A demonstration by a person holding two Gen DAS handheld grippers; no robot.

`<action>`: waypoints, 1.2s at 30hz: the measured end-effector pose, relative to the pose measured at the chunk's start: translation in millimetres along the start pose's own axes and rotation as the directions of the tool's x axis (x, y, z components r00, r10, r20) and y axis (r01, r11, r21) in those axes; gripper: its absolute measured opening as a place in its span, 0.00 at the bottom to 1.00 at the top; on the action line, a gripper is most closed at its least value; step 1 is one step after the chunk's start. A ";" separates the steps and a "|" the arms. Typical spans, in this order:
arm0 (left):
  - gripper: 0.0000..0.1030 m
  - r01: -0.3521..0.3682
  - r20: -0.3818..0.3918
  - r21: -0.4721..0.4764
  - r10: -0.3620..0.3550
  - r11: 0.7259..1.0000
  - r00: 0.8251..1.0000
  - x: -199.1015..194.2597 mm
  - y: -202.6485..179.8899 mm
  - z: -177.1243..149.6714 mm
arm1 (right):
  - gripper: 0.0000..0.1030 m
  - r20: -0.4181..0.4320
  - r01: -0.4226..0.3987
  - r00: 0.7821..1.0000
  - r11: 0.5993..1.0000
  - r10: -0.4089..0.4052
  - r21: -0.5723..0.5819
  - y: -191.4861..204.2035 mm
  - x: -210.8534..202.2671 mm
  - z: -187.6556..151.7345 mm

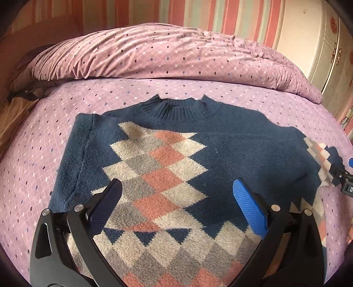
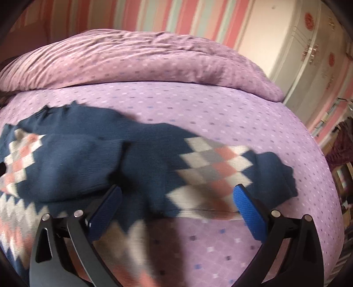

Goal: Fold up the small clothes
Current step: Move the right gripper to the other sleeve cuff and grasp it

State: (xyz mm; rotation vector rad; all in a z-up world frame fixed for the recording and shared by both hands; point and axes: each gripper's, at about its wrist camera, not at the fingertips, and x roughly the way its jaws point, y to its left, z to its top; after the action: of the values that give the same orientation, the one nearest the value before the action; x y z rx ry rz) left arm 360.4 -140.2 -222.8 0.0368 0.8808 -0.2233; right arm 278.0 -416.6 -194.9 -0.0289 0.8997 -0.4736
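A small navy sweater (image 1: pixel 231 154) with a grey, cream and salmon diamond pattern lies flat on the bed, collar (image 1: pixel 178 106) away from me. My left gripper (image 1: pixel 176 194) is open and empty just above its lower chest. In the right wrist view the sweater (image 2: pixel 72 159) spreads to the left and its patterned right sleeve (image 2: pixel 211 172) stretches out to the right. My right gripper (image 2: pixel 176 196) is open and empty over that sleeve. This view is blurred. The right gripper's edge (image 1: pixel 347 178) shows at the sleeve end in the left wrist view.
The bed has a purple sheet (image 1: pixel 33 167) with small diamonds. A rolled matching quilt (image 1: pixel 165 53) lies across the far side. A white wardrobe (image 2: pixel 293 55) and striped curtains (image 1: pixel 198 15) stand behind. Bare sheet (image 2: pixel 253 114) lies right of the sweater.
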 end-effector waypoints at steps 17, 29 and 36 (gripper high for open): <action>0.97 0.002 0.048 0.129 -0.009 0.992 0.999 4.8 -90.9 23.4 | 0.65 -0.111 0.165 0.984 0.957 -0.142 0.237 -215.7 65.8 -43.8; 0.96 -0.004 0.037 0.213 -0.004 0.977 0.999 10.6 -131.2 19.4 | 0.64 -0.186 0.041 0.981 0.893 0.048 0.449 -269.8 135.3 -59.6; 0.96 -0.038 0.038 0.225 0.030 0.974 0.999 12.7 -126.4 21.0 | 0.28 -0.149 0.024 0.988 0.907 0.043 0.420 -261.4 137.0 -54.2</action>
State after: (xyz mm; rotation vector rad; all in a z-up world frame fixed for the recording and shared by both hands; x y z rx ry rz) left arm 357.7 -268.5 -211.6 0.2588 0.8166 -0.2907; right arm 208.6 -697.6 -273.8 0.4139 0.9329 -0.6611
